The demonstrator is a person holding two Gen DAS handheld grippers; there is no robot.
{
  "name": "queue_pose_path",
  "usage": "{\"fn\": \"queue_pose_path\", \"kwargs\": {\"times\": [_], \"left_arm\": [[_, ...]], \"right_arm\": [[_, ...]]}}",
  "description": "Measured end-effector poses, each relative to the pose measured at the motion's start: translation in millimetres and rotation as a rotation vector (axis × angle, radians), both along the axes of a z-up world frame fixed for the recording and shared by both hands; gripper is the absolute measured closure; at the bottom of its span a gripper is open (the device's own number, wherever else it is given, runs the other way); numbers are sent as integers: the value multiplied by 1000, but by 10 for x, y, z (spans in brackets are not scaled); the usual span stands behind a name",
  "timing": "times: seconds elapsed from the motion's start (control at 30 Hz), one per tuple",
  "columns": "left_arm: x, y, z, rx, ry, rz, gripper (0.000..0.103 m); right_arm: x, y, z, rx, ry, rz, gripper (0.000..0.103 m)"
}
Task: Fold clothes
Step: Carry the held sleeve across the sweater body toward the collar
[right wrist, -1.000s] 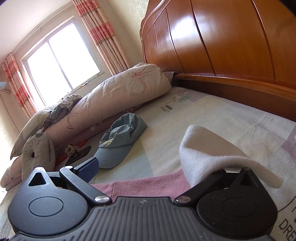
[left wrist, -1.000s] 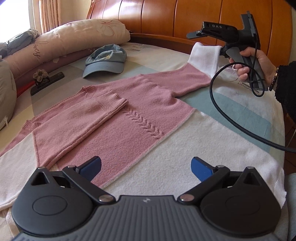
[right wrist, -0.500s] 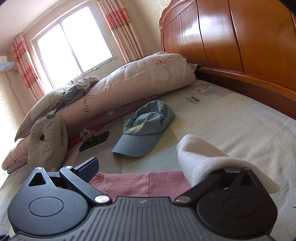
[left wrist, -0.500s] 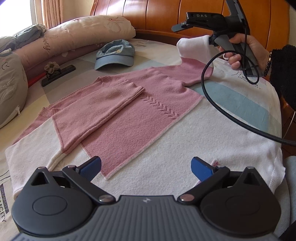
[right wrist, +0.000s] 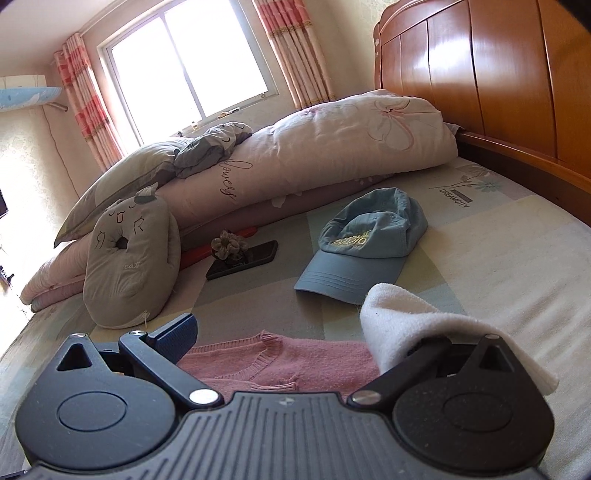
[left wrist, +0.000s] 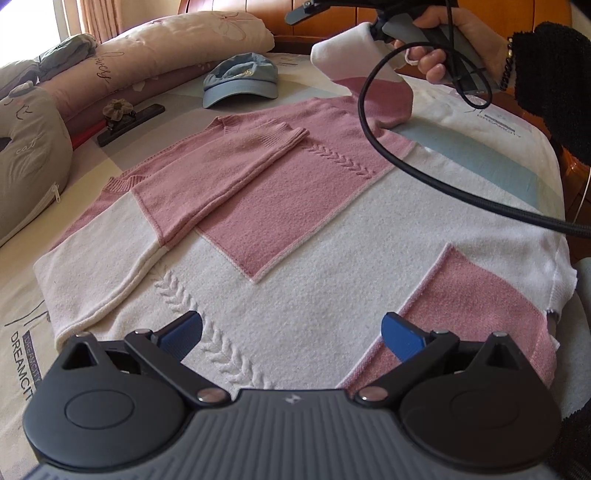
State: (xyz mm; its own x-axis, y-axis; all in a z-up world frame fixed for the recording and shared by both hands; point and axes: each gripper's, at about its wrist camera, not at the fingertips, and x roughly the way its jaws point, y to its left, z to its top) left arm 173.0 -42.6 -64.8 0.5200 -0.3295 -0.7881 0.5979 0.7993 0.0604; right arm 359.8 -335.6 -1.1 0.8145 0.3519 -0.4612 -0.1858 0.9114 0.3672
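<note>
From the left wrist view, the left hand-held gripper (left wrist: pixel 291 334) hovers with its blue fingers spread wide and nothing between them, just above the near hem of the pink and white sweater (left wrist: pixel 280 206), which lies flat on the bed (left wrist: pixel 517 173) straight ahead of it. One sleeve (left wrist: pixel 229 162) is already folded in across the chest, ahead and to the left of the fingers. Far ahead and to the right, the right hand-held gripper (left wrist: pixel 373 27) holds the white cuff (left wrist: pixel 343 51) of the other sleeve lifted off the bed, a hand (left wrist: pixel 443 40) wrapped around its handle and a black cable (left wrist: pixel 406 162) trailing over the sweater. A blue cap (left wrist: pixel 240 79) sits beyond the collar. From the right wrist view, the right hand-held gripper (right wrist: pixel 321 332) looks only partly closed: its left finger stands bare, while the cuff (right wrist: pixel 413 325) drapes over and hides the right finger, so I cannot tell how the cloth is pinched. The pink collar lies just below and ahead; the cap (right wrist: pixel 365 243) and a phone (right wrist: pixel 243 260) rest farther ahead. The step in hand appears to be folding the second sleeve inward. The next move likely calls for carrying the cuff across the body toward the folded sleeve, laying it flat, then letting go.
</note>
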Motion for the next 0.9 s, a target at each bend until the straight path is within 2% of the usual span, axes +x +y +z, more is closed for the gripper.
{"fn": "queue_pose_path", "kwargs": {"times": [0.23, 0.9], "left_arm": [[-76, 210, -56, 53, 22, 15, 1], [-148, 377, -42, 60, 38, 52, 1]], "right_arm": [[29, 337, -18, -14, 6, 34, 0], [76, 1127, -65, -50, 15, 154, 0]]}}
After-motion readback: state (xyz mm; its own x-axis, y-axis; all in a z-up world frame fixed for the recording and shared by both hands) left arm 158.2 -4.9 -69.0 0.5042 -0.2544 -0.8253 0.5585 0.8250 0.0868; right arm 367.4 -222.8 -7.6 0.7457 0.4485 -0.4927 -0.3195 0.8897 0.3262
